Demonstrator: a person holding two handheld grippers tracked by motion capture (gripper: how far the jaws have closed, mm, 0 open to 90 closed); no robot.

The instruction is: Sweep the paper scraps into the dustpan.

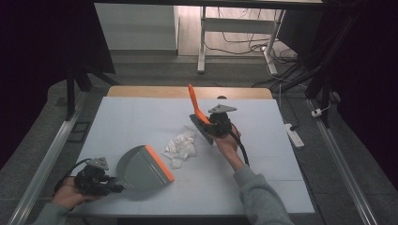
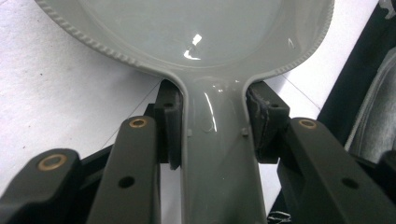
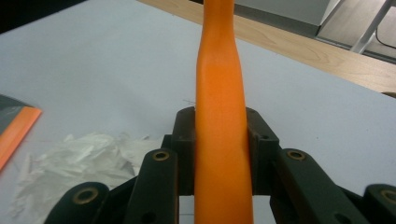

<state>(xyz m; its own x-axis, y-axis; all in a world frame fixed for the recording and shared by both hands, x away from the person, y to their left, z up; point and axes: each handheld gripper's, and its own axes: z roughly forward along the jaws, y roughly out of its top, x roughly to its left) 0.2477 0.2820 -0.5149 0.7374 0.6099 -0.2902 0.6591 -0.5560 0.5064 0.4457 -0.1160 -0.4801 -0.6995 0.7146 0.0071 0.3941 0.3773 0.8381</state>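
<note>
Grey plastic is filling the left gripper view: the dustpan is lying flat on the table, its handle clamped between the two pads of the left gripper. The right gripper is squeezing the orange handle of the brush, which is pointing up and away from the person. The paper scraps are lying in a loose pile between the brush and the orange lip of the dustpan (near both, touching neither, as far as I can tell). The sweeping step is about to begin, I think. The next move is calling for a low, slow stroke toward the lip, while the pan is staying pressed down. The bristles are hard to make out behind the right hand.
</note>
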